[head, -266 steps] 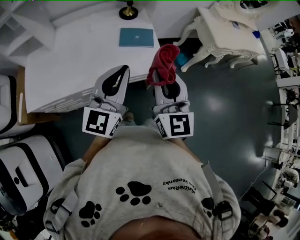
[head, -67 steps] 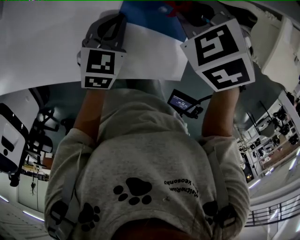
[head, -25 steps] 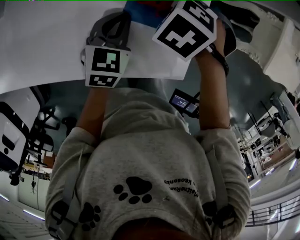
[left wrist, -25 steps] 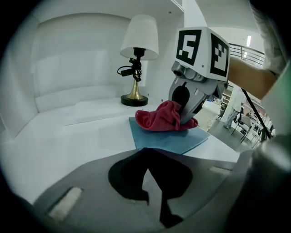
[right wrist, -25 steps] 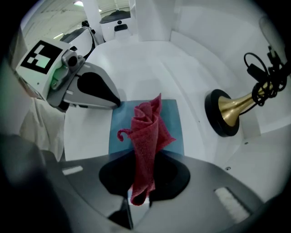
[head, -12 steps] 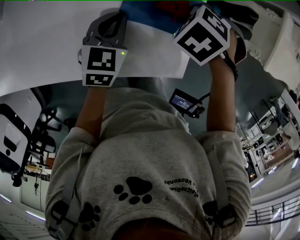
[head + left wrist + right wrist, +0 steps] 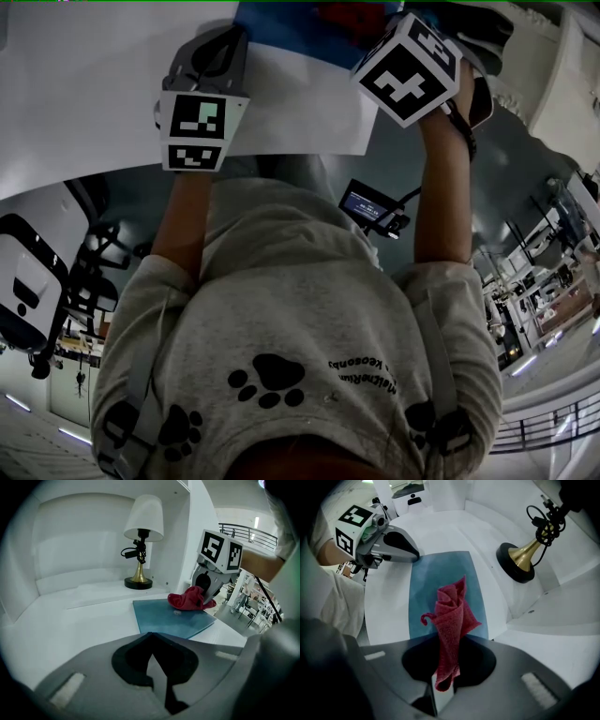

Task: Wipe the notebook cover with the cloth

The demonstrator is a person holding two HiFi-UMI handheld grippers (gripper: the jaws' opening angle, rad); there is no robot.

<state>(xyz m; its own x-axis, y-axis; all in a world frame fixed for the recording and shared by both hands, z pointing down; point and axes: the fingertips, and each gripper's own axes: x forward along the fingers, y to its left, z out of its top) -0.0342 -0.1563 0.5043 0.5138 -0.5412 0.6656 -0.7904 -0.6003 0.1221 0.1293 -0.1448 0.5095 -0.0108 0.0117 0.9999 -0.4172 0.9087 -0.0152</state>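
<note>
Right gripper (image 7: 440,688) has swung from top centre of the head view out to the upper right over the last second, then barely shifted in the last half second. Left gripper (image 7: 157,681) stays put at upper left.

- Right fingers: clenched on the red cloth (image 7: 452,616). Its free end is bunched and rests on the blue notebook (image 7: 422,592), near the middle of the right gripper view.
- Left fingers: pressed together, nothing between them. The tips sit at the notebook's near corner, low centre in the left gripper view. Contact can't be confirmed.
- Notebook lies flat on the white surface (image 7: 70,620). The brass table lamp (image 7: 140,541) stands well behind it.

Judgement: the sideways travel reads as one wiping stroke across the cover, now paused at its end. Wiping is under way, and much of the cover looks still unvisited by the cloth.
</note>
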